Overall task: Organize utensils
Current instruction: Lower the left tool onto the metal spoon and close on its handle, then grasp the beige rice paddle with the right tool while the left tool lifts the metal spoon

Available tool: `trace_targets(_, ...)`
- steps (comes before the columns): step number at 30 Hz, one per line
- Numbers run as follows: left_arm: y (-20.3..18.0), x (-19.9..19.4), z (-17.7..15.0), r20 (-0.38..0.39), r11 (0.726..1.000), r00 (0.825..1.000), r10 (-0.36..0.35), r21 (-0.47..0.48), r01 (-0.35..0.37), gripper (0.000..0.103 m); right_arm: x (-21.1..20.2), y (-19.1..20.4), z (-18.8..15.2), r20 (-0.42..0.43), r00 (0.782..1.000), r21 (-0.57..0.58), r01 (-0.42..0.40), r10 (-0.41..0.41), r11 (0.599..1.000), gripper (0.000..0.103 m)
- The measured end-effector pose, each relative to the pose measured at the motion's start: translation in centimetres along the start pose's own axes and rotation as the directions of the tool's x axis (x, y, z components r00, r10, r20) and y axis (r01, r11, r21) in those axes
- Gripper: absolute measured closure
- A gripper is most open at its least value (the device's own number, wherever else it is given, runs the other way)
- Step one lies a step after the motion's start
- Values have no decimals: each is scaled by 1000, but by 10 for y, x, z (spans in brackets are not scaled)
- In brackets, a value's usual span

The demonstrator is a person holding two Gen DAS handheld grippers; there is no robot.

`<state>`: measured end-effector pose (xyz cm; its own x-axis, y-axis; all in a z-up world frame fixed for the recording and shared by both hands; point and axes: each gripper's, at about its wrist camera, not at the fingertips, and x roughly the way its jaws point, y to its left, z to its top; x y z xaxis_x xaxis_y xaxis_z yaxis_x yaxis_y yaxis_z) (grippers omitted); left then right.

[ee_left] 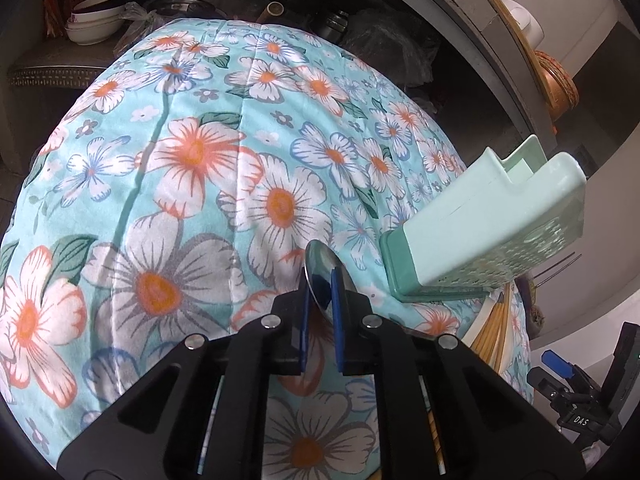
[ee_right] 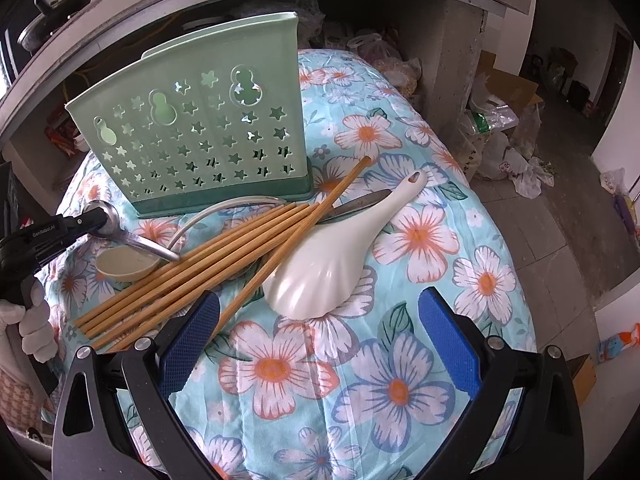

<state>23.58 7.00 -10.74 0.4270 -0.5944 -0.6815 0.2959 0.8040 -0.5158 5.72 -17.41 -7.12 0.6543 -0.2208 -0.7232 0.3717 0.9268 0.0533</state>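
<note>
Left wrist view:
- left gripper [ee_left: 323, 312]: blue pads pinched tight on a metal spoon [ee_left: 322, 268], bowl end sticking up past the fingertips, handle running back twd the right under the gripper
- utensil holder [ee_left: 492, 232]: pale green plastic w/ darker green base, just right of the spoon, not touching it; open top faces away, perforated side on the right
- chopsticks [ee_left: 494, 340]: only a bit showing below the holder base, lower right
- cloth [ee_left: 192, 184]: teal floral, covers the whole table
- bowls [ee_left: 94, 20]: stacked on a dark shelf, far upper left
- right gripper: just a dark edge at lower right, can't tell much here

Right wrist view:
- right gripper [ee_right: 318, 356]: fingers spread wide, nothing btwn them, hovering over the floral cloth
- chopsticks: loose bundle lying diagonal in front of the holder; one stick's near end passes by the left blue pad, can't tell if touching
- white rice paddle [ee_right: 332, 256]: face down on the cloth, right of the bundle, touching it
- beige ladle [ee_right: 128, 266]: bowl at left, thin handle curving up along the holder base
- metal spoon: bowl clamped in the left gripper at far left, handle resting near the ladle
- utensil holder: upright behind everything, star + gourd cutouts
- gloved hand [ee_right: 34, 324]: white glove on the left gripper's grip
</note>
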Motion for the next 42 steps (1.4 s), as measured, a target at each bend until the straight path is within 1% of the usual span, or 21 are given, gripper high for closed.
trace_targets(4,3,-13,3,34,999,999,-29,-44,31,98,-3,2,1,19,999,-17,-26,26,1000,6)
trace_targets(7,1,-33,6,84,997,995,-45,-53,49,100,-10,7,3,58,996,-51,-57,60,997,6)
trace_targets(10,-1,-57,7,145,997,988,-46,-50,54,100,-17,17,3,103,990,-121,-82,95,989,12)
trace_targets(13,-1,-80,11,206,998,978,-35,-52,47,100,-19,33,5,106,981,-197,-136,159,971,20)
trace_targets(15,4,-95,12,242,996,970,-36,-73,55,100,-21,46,4,110,972,-254,-176,209,951,24)
trace_targets(16,6,-101,12,256,995,966,-34,-87,58,100,-22,54,4,112,965,-289,-196,236,937,25)
trace_targets(20,15,-120,14,305,992,952,4,-119,33,100,-27,93,-3,108,936,-444,-257,336,858,28)
trace_targets(22,18,-126,16,318,992,948,22,-127,19,100,-24,111,-7,97,928,-503,-266,359,822,30)
trace_targets(25,22,-132,17,329,991,943,45,-134,0,100,-14,136,-11,73,929,-562,-262,362,785,38)
trace_targets(28,24,-136,18,341,990,938,58,-141,-10,100,1,154,-12,48,943,-589,-241,330,771,47)
trace_targets(29,25,-137,18,343,989,937,63,-144,-14,100,7,158,-12,39,948,-593,-232,315,771,52)
trace_targets(31,25,-139,19,348,989,935,70,-147,-19,100,17,166,-12,16,956,-604,-226,294,764,56)
trace_targets(33,25,-141,20,354,989,932,76,-147,-25,100,24,173,-15,1,965,-622,-206,264,755,63)
trace_targets(35,26,-143,22,361,988,929,80,-149,-27,100,30,179,-16,-21,969,-634,-204,247,746,66)
trace_targets(37,25,-146,24,369,989,926,79,-148,-25,100,34,182,-16,-43,970,-626,-213,240,750,68)
trace_targets(38,24,-148,25,373,989,925,77,-146,-23,100,35,183,-17,-48,969,-622,-218,241,752,73)
trace_targets(39,24,-149,25,378,989,923,73,-143,-20,100,35,183,-16,-48,970,-617,-216,238,756,80)
trace_targets(41,21,-153,27,389,991,919,64,-136,-11,100,37,184,-14,-49,971,-607,-214,233,765,87)
trace_targets(42,20,-155,28,395,991,917,57,-132,-4,100,37,183,-13,-48,970,-603,-217,237,768,88)
